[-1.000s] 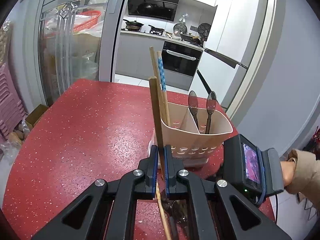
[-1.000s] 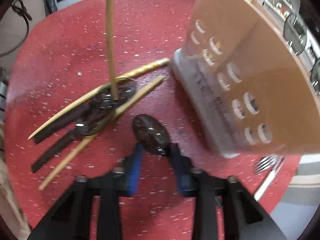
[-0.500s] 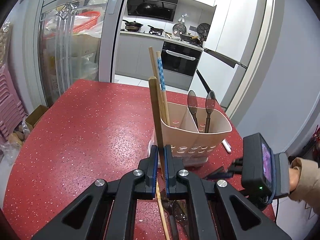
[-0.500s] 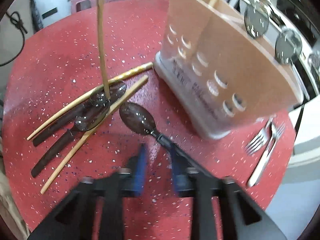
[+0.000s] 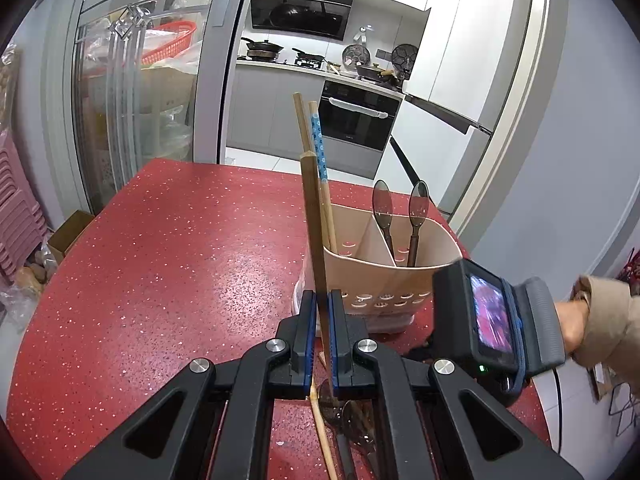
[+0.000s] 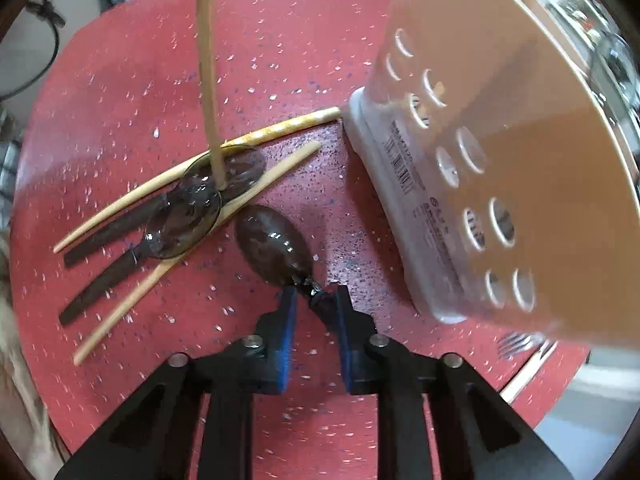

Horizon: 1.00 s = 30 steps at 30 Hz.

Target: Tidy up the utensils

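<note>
Since the earlier frame the right gripper (image 6: 313,300) has shifted back toward the utensil caddy (image 6: 520,184), and its jaws have just been closing around the neck of a dark translucent spoon (image 6: 274,242). That spoon lies on the red speckled tabletop (image 6: 120,80) with its bowl pointing away from the gripper; the blue pads (image 6: 288,320) flank the handle, with a gap still visible on the left side, so a firm clamp cannot be confirmed.

Left gripper (image 5: 322,312): unmoved, clamped on a wooden chopstick (image 5: 312,220) held nearly upright. In the right wrist view the lower tip of this chopstick rests in a pile of utensils on the tabletop.

Pile contents: two further dark spoons (image 6: 188,216), bowls overlapping, lying between two loose chopsticks (image 6: 256,136). One of these has a yellow patterned end that reaches to the foot of the caddy.

Caddy: beige, perforated wall, set on a white base near the far right edge of the tabletop. Left compartment holds two chopsticks (image 5: 320,152), one with a blue patterned band. Right compartment holds two dark spoons (image 5: 400,216), bowls up.

Metal forks (image 6: 520,344) lie on the tabletop beyond the caddy, near the edge. A person's hand (image 5: 572,324) in a tan sleeve carries the right gripper.
</note>
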{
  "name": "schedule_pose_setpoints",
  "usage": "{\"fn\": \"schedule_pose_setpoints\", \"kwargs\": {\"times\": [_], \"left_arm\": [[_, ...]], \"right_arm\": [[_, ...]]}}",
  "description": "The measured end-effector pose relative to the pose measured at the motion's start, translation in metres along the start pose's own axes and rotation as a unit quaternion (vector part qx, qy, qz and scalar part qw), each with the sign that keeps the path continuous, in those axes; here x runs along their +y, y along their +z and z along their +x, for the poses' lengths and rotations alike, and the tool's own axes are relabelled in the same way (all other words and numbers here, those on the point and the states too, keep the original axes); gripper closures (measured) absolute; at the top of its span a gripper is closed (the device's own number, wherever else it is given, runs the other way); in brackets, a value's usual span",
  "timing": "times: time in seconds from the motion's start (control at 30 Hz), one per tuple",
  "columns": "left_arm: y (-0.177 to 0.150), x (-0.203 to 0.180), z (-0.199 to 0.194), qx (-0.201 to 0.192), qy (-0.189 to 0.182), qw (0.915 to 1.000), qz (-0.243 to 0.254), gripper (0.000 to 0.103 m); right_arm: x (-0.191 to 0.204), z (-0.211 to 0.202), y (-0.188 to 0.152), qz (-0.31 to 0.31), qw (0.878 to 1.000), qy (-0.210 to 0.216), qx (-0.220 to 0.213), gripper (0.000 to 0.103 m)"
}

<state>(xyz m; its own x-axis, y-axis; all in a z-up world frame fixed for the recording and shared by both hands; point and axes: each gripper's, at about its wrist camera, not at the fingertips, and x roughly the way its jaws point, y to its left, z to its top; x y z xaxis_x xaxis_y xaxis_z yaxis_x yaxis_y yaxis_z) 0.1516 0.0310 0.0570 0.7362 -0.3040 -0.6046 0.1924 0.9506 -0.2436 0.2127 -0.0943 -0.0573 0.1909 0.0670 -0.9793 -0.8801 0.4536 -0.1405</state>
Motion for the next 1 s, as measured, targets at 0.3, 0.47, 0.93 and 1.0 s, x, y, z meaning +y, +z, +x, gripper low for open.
{"fn": "schedule_pose_setpoints", "kwargs": {"times": [0.3,0.47,0.93,1.0], "left_arm": [[-0.004,0.004,-0.003,-0.006,-0.001,0.9999,-0.011,0.073],[-0.004,-0.003,-0.005,-0.006,-0.002,1.0,-0.001,0.073],[-0.005,-0.002,0.0,0.002,-0.001,1.0,-0.005,0.073],[-0.008,-0.003,0.004,0.01,0.0,0.9999,-0.004,0.073]], "right_arm": [[0.018,-0.023,-0.031,0.148,0.984,-0.006,-0.096,0.102],[0.011,-0.045,-0.06,0.233,0.961,0.033,-0.146,0.102],[0.003,-0.018,-0.04,0.011,0.996,-0.079,-0.032,0.049],[-0.005,-0.008,-0.031,0.002,0.997,-0.068,-0.023,0.049]]}}
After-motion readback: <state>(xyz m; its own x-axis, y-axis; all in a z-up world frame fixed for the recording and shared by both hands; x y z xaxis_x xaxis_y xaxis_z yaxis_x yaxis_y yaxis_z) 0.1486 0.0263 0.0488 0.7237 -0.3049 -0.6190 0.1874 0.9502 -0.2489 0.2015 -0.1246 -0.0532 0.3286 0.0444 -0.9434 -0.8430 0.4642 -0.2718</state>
